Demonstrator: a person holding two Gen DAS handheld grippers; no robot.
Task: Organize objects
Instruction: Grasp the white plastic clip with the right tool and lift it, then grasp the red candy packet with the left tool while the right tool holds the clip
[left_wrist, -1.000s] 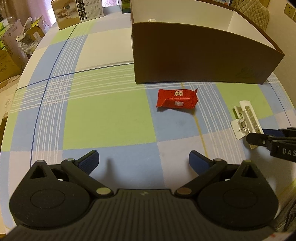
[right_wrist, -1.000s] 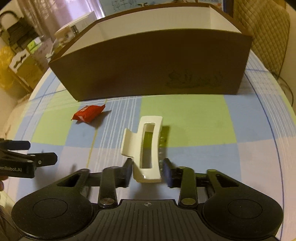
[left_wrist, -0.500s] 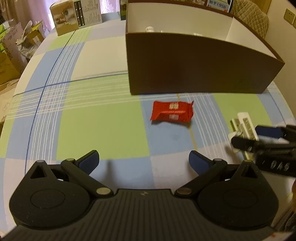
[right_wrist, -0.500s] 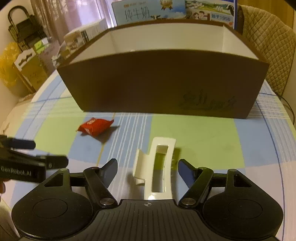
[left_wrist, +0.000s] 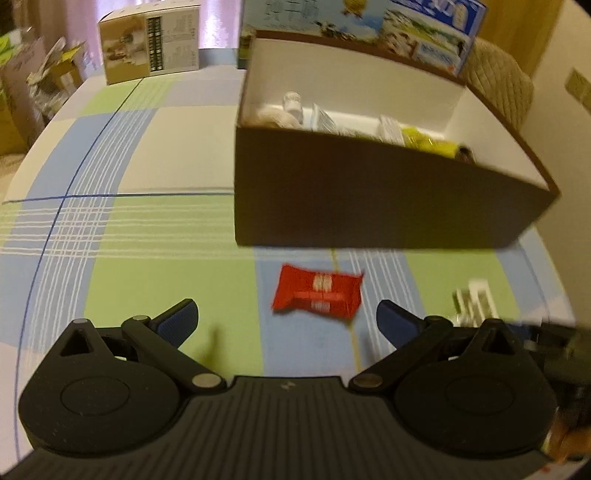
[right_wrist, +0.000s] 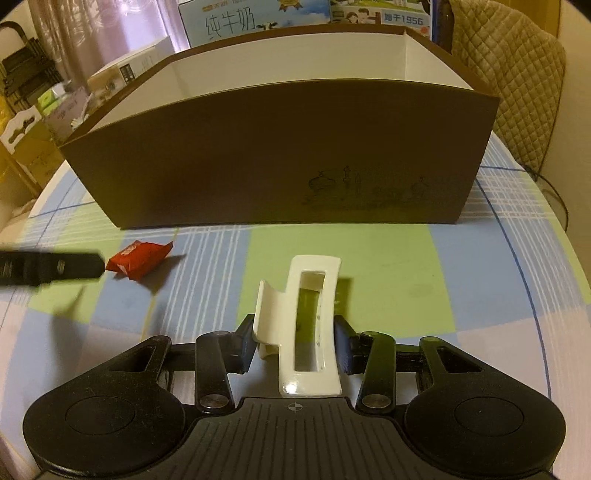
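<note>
The right gripper (right_wrist: 295, 341) has its jaws pinching a white hair clip (right_wrist: 308, 325) low over the checked desk (right_wrist: 369, 258), just in front of the brown box (right_wrist: 280, 158). The step in hand looks like carrying the clip up and over the box's near wall. To do it well, keep the squeeze firm on the clip's smooth, curved sides, lift clear of the rim before moving forward, and let go only once it is above the white inside, where other small things already lie.

The left gripper (left_wrist: 286, 323) has its jaws spread wide and holds nothing; a red snack packet (left_wrist: 317, 295) lies on the desk between and just ahead of its fingers, near the box.

Half a second ago the right jaws stood open on either side of the clip; now they are closed on it. The left gripper has moved closer to the packet and higher, so the box's contents now show.
</note>
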